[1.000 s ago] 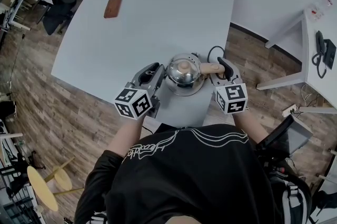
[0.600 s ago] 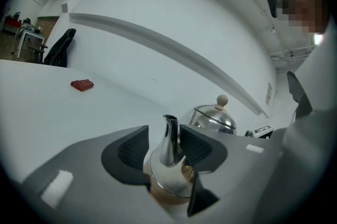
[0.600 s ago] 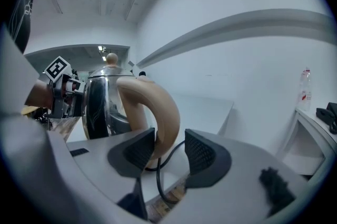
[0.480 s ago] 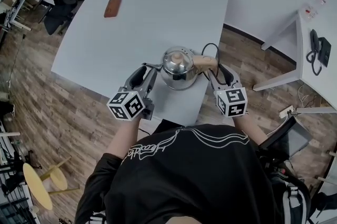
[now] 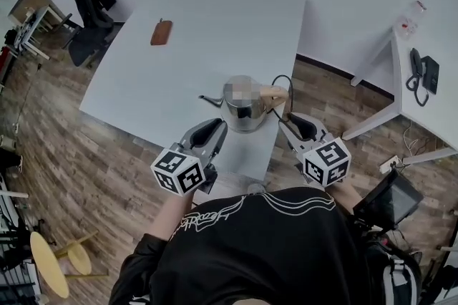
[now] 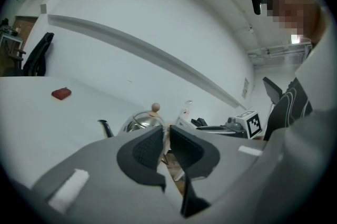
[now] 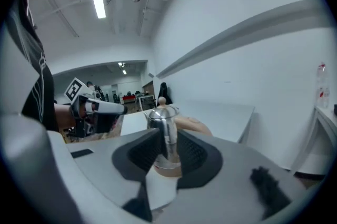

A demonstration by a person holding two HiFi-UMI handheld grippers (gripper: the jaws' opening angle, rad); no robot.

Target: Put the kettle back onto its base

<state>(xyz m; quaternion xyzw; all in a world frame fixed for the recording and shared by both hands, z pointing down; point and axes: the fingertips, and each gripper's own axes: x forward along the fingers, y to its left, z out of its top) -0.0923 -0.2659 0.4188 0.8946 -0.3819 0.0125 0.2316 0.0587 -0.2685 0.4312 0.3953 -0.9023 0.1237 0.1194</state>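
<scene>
A shiny steel kettle [image 5: 240,117] with a thin dark spout and a wooden handle [image 5: 276,92] stands upright near the front right corner of the white table [image 5: 215,24]. A black cord [image 5: 285,74] loops behind it; its base is hidden beneath it. My left gripper [image 5: 215,127] hangs short of the kettle on its left. Its jaws are closing to a narrow gap with nothing between them [image 6: 165,133]. My right gripper [image 5: 290,123] hangs short of the handle. Its jaws are closing too, and the kettle [image 7: 164,128] shows through the gap well beyond them.
A small brown object [image 5: 161,31] lies at the table's far left. A black chair [image 5: 89,3] stands beyond that corner. A white side desk [image 5: 429,110] to the right carries a phone [image 5: 418,71]. The table's front edge runs just under my grippers.
Both grippers have drawn back from the kettle toward the person and risen. The right one has come off the wooden handle. The kettle stays on the table.
</scene>
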